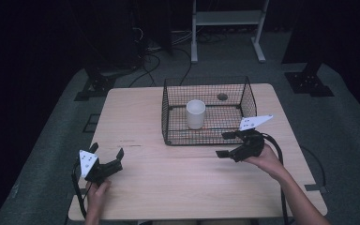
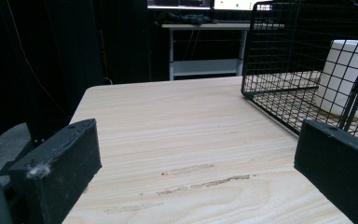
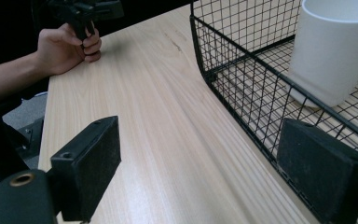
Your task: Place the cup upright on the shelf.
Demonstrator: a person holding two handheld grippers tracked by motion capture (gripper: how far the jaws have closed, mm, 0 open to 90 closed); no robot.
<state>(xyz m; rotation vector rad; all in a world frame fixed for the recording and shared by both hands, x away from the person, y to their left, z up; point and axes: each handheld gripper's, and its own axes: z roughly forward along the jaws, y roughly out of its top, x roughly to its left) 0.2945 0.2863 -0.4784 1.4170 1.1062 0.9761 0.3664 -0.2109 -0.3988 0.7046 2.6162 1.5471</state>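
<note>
a black wire basket (image 1: 206, 112) sits toward the twelve o'clock side of the pale wooden counter (image 1: 168, 183), and a white cup (image 1: 195, 114) stands upright inside it, on the mesh floor near the middle. the right gripper (image 1: 227, 144) is held by the person's right hand (image 1: 265, 159) just off the basket's near wall, around its five o'clock corner; its jaws are spread wide apart with nothing between them, and i cannot tell whether the nearer jaw touches the wire. in the right gripper view the cup (image 3: 338, 49) stands behind the mesh, up at one o'clock, with the basket's rim (image 3: 223, 74) running between the two jaws. the left gripper (image 1: 107, 157) is well apart from the basket, at about seven o'clock on the counter, gripped by the left hand (image 1: 97, 192); its jaws are also spread open and empty. in the left gripper view the basket (image 2: 303, 70) stands at two o'clock with the cup (image 2: 347, 74) inside, and a few scuff marks (image 2: 205, 179) streak the wood ahead of the jaws.
</note>
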